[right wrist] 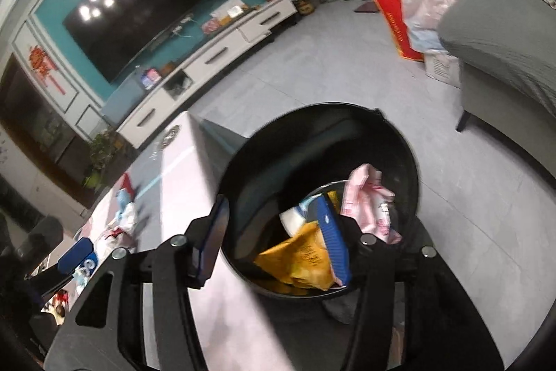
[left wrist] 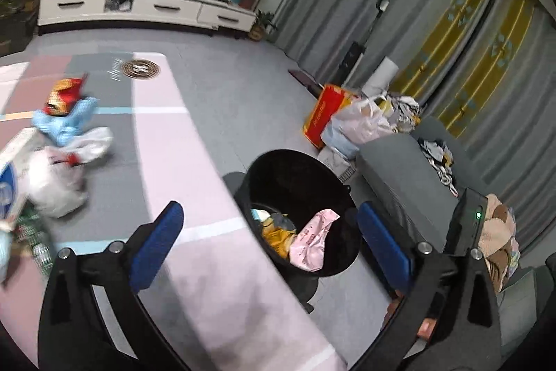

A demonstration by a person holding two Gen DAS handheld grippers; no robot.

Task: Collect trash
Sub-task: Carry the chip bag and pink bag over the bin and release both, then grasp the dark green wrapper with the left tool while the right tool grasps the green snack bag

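A black bin (left wrist: 333,172) stands beside the pink and grey table (left wrist: 166,145). Inside it lie a pink wrapper (left wrist: 312,239) and a yellow wrapper (left wrist: 274,235). My left gripper (left wrist: 271,228) is open wide at the table's edge, with nothing between its blue fingers (left wrist: 156,242). Loose trash lies on the table to the left: a white plastic bag (left wrist: 59,176), a blue wrapper (left wrist: 66,124) and a red-gold wrapper (left wrist: 64,93). In the right wrist view my right gripper (right wrist: 274,232) hangs open over the bin (right wrist: 312,113), above the yellow wrapper (right wrist: 302,259) and beside the pink wrapper (right wrist: 368,197), holding nothing.
A grey sofa (left wrist: 392,169) stands right of the bin, with a black box (left wrist: 469,218) on it. Plastic bags (left wrist: 354,124) and a red bag (left wrist: 323,113) sit on the floor behind. A round coaster (left wrist: 140,68) lies at the table's far end. A white TV cabinet (left wrist: 139,6) lines the far wall.
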